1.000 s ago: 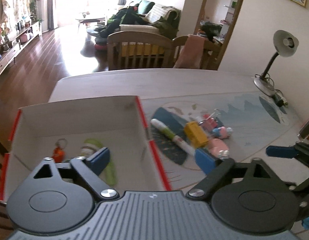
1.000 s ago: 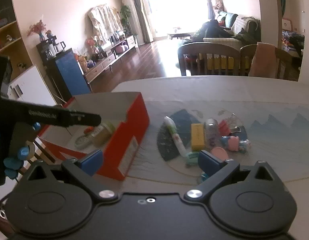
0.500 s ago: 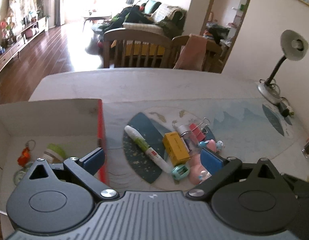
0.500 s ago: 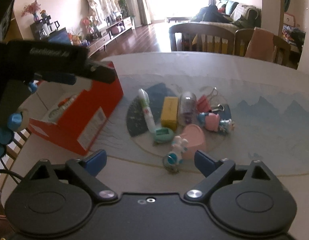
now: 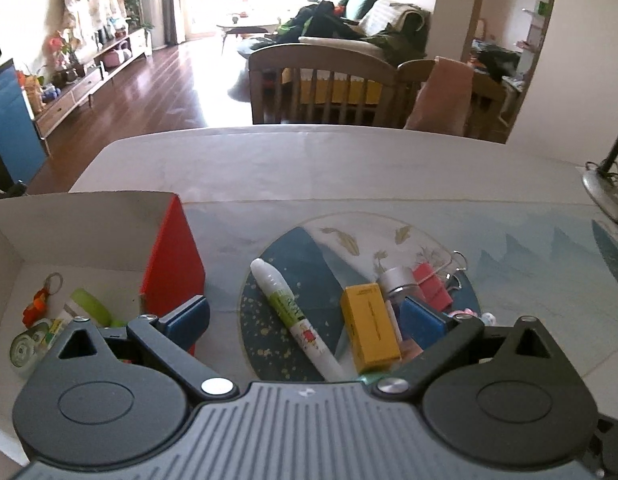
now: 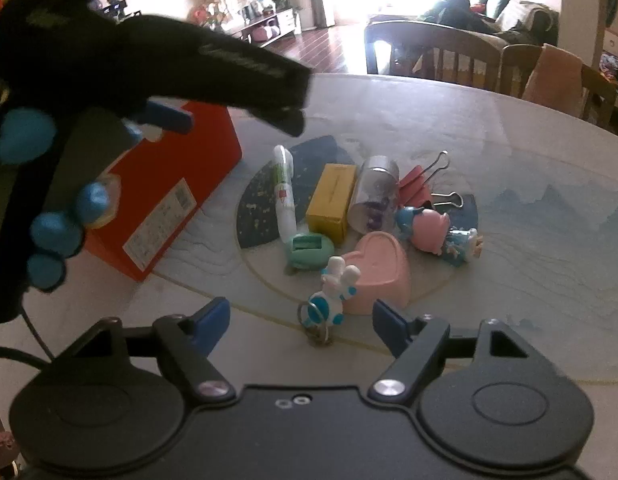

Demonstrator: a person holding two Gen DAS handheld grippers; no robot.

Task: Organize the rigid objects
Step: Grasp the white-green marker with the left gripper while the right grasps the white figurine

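Note:
A pile of small items lies on the round blue mat. It includes a white-and-green marker (image 5: 293, 316), a yellow box (image 5: 369, 326), a silver-capped bottle (image 6: 375, 192), a pink heart-shaped case (image 6: 379, 276) and a white-and-blue rabbit keychain (image 6: 335, 292). My left gripper (image 5: 305, 318) hangs open over the marker and yellow box, touching neither. My right gripper (image 6: 301, 324) is low at the near edge of the pile. Its jaws are closing with the keychain's ring between them, and the pads are clear of it.
A red-sided cardboard box (image 5: 173, 256) stands left of the mat, holding an orange keychain (image 5: 37, 306) and a green-capped tube (image 5: 89, 302). Pink binder clips (image 6: 417, 188) and a pink pig figure (image 6: 427, 228) lie at the pile's right. A lamp base (image 5: 605, 192) sits far right, with chairs behind the table.
My left gripper has slid right, from over the box to over the pile. My right gripper has come down toward the rabbit keychain, and its jaws have narrowed.

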